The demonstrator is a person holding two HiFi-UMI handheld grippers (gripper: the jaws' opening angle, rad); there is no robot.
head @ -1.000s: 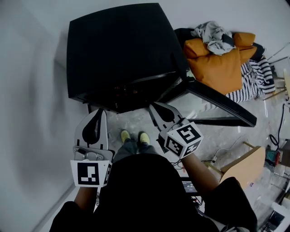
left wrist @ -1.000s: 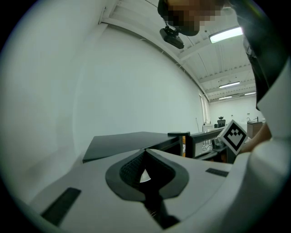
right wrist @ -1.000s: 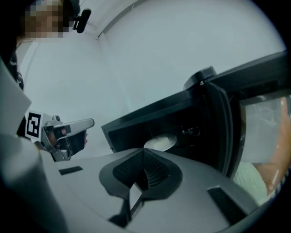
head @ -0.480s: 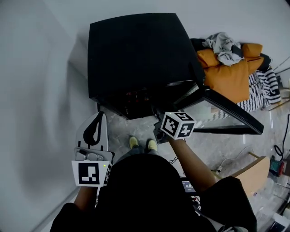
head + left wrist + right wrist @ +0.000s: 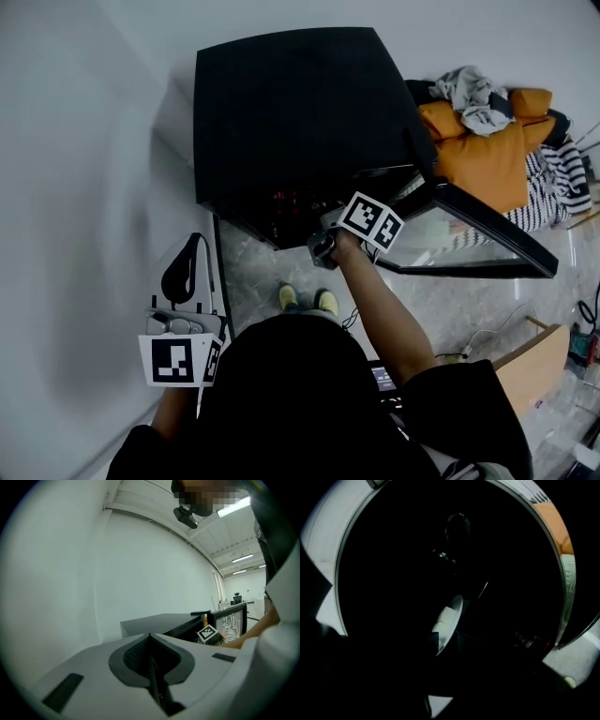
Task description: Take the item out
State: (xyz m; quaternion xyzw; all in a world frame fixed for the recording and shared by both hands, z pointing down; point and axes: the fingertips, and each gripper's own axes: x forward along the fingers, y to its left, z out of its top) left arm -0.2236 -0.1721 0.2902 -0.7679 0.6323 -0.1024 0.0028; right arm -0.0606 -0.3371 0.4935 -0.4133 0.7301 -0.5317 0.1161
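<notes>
We look down on a white wall [image 5: 84,187] and a pale marbled floor [image 5: 258,277]. Against that wall stands the black cabinet [image 5: 300,112], the biggest thing here. Its glass door [image 5: 487,230] is swung open to the cabinet's right. The cabinet's front opening, which faces us, is dark, with a few small red glints inside.

Just past the cabinet's right side lies an orange cushion [image 5: 487,159]. A grey garment [image 5: 473,98] is heaped on top of it, and a black-and-white striped cloth [image 5: 553,183] lies on its far side from the cabinet.

The right gripper [image 5: 321,244] is pushed into the cabinet's open front. Its marker cube [image 5: 372,220] sits just outside the opening, near the corner where the door joins. Its jaws have just been opening and stand apart as dark shapes in the right gripper view. The white dish [image 5: 447,620] shows in the gap ahead of them, and we cannot tell whether either pad touches it.

The left gripper [image 5: 150,641] is held off the cabinet's front left corner, close to the wall. Its two pale jaws are pressed together along one seam with nothing between them.

The white dish is inside the cabinet, well back from the opening. It is smooth and pale with a thin curved rim, and we see it nearly edge-on and tilted. It is the one bright thing in the dark, and we cannot make out what it rests on.

On the floor in front of the cabinet we see the person's yellow-green shoes [image 5: 326,302].
</notes>
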